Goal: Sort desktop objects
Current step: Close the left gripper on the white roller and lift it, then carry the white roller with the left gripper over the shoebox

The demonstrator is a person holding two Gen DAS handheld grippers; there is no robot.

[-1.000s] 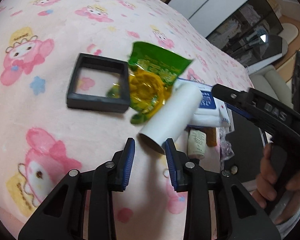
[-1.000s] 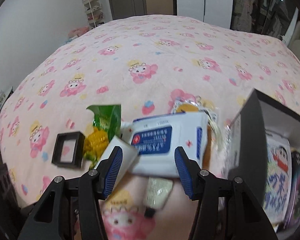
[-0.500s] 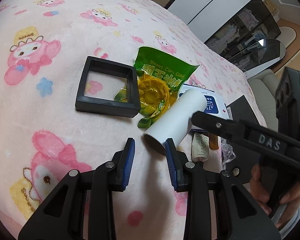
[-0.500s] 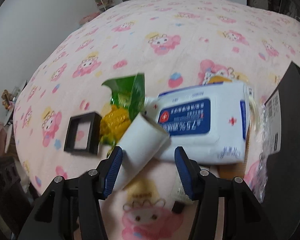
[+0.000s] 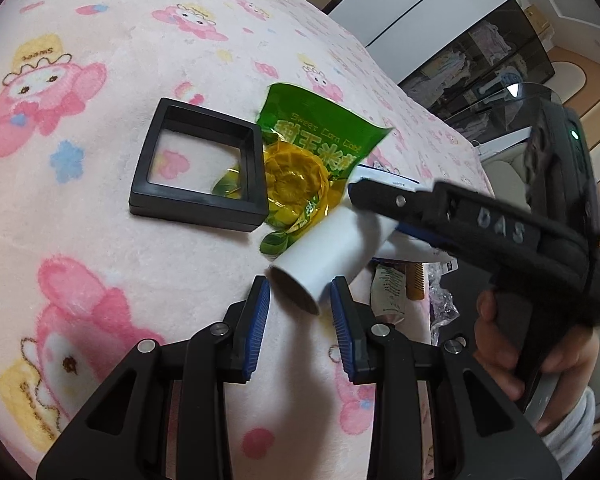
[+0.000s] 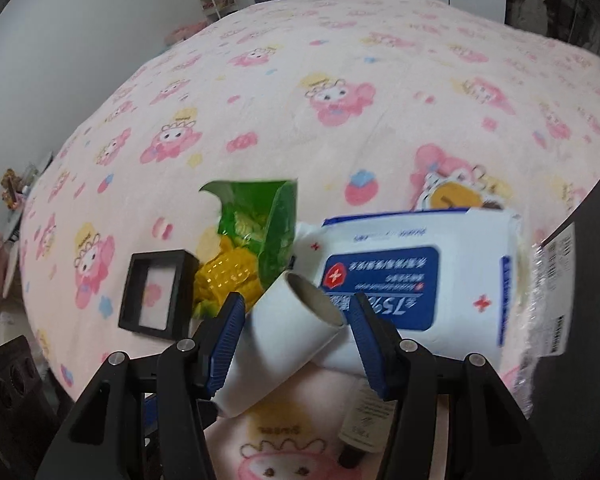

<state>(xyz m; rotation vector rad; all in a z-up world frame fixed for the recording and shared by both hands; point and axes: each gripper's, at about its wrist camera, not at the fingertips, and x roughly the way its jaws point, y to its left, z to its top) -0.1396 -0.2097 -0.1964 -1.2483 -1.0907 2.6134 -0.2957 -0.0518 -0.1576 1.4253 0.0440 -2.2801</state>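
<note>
Since a second ago the right gripper [image 6: 296, 332] has come in over the roll [image 6: 284, 340], which now sits between its spread blue fingers at lower centre of the right wrist view, neither pad clearly pressing it. From the left wrist view the roll [image 5: 323, 252] lies at centre on the pink blanket [image 5: 100, 240], its open end just ahead of the left gripper [image 5: 300, 320], whose fingers are also spread and touch nothing. The right gripper's black body crosses the right of that view, a hand [image 5: 527, 364] around its handle. Beside the roll's far end lies the wipes pack [image 6: 411, 276], with the green corn bag [image 5: 311, 160] to its left and the black frame [image 5: 198, 164] touching the bag. A small bottle [image 6: 359, 420] lies under the right gripper at bottom.
</note>
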